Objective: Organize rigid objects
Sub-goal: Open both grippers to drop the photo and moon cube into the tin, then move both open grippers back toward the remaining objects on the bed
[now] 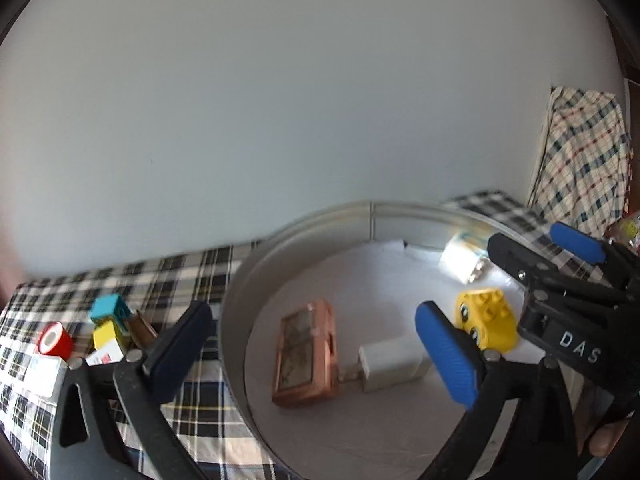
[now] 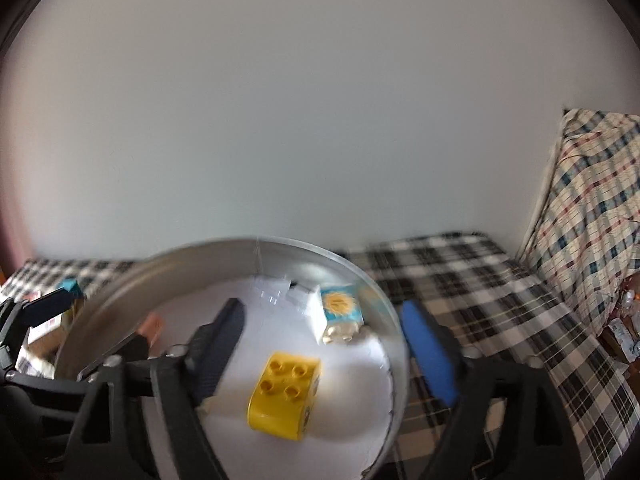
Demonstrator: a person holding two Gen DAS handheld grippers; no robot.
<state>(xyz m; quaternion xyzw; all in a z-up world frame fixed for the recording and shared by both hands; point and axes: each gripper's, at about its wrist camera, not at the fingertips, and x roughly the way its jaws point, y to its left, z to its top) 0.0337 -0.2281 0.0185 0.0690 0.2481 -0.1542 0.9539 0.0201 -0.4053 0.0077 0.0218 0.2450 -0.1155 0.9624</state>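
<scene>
Plaid cloth [image 2: 480,280] over surface | pale wall [image 2: 320,100] behind | both hand-held grippers [image 1: 320,344] [image 2: 332,344] spread, empty

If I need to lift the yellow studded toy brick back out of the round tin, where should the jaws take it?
Grip the yellow studded toy brick across its two flat side walls, coming straight down from above. It sits studs-up on the white liner of the round metal tin, one end curving down, so that end would likely slip. The open right gripper already hovers above it, with free space around the brick.

A checked cloth [image 2: 480,300] covers the surface below a plain wall [image 1: 280,100]; plaid fabric [image 2: 592,208] hangs at right.
</scene>
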